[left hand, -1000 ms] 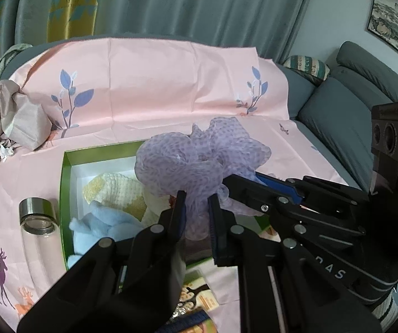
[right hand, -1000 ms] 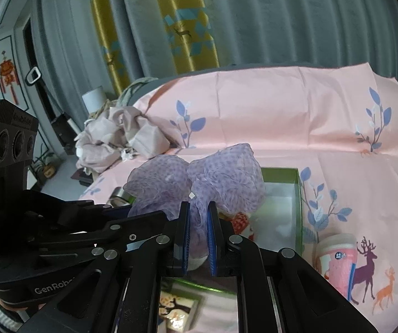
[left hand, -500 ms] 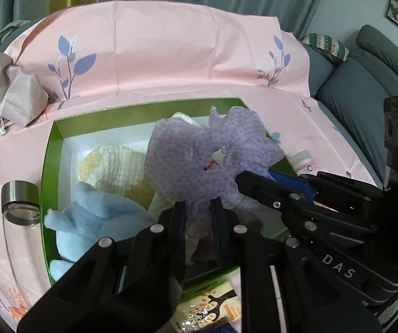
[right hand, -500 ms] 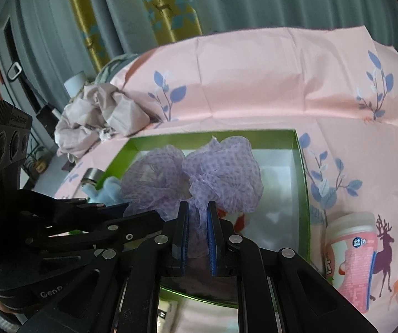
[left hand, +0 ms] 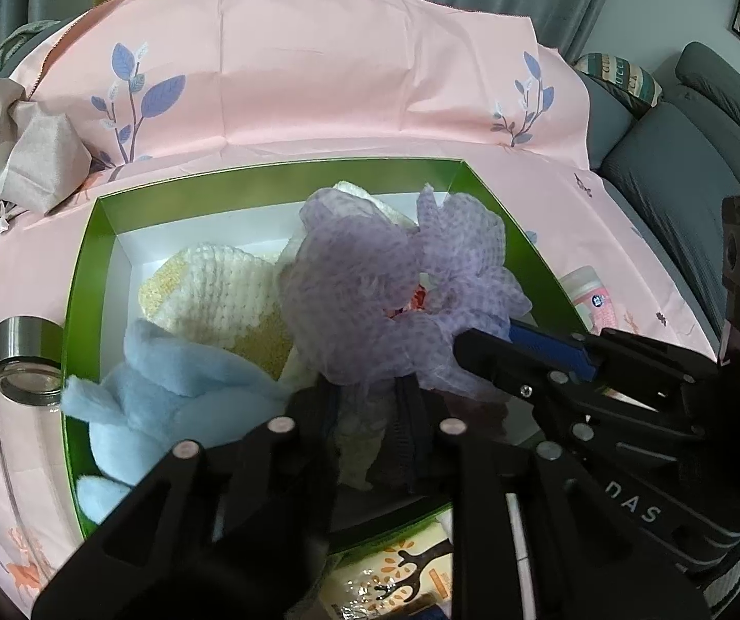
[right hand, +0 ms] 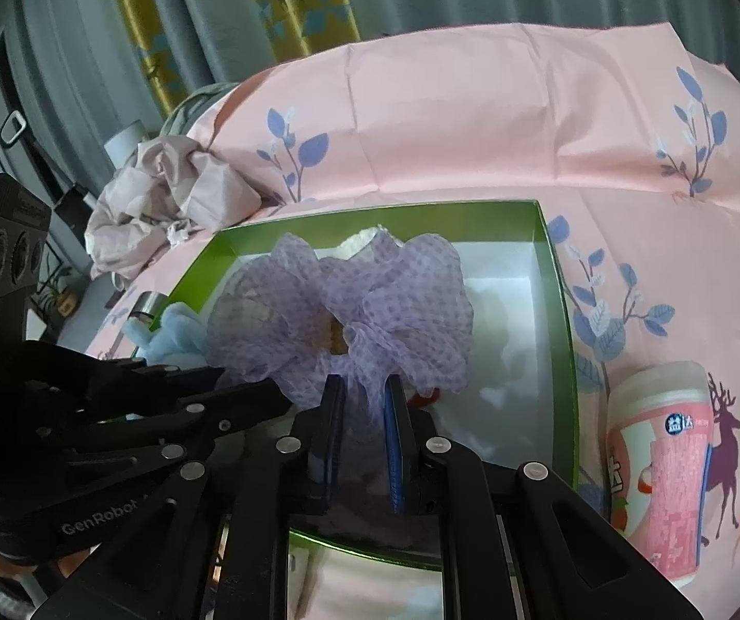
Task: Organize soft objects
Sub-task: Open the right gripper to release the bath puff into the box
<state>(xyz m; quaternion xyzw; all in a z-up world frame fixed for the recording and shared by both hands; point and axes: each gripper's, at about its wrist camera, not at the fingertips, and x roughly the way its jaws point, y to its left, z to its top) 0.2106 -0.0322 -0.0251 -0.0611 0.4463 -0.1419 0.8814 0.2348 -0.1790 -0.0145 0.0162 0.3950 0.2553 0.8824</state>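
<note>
Pinching the purple dotted mesh cloth (right hand: 364, 310), the right gripper (right hand: 362, 403) has its pads clamped on a gathered bit of it, over the green box (right hand: 558, 310). Left gripper (left hand: 370, 403) jaws are opening, cloth still hanging between them, pads look barely off it. Cloth bunch sits low inside the box, resting on the cream knit piece (left hand: 215, 289); blue plush (left hand: 173, 392) lies at the box's left end. Glass jar (left hand: 26, 356) lies outside left of box, pink cup (right hand: 664, 470) outside right, all on pink printed sheet (right hand: 473, 129).
</note>
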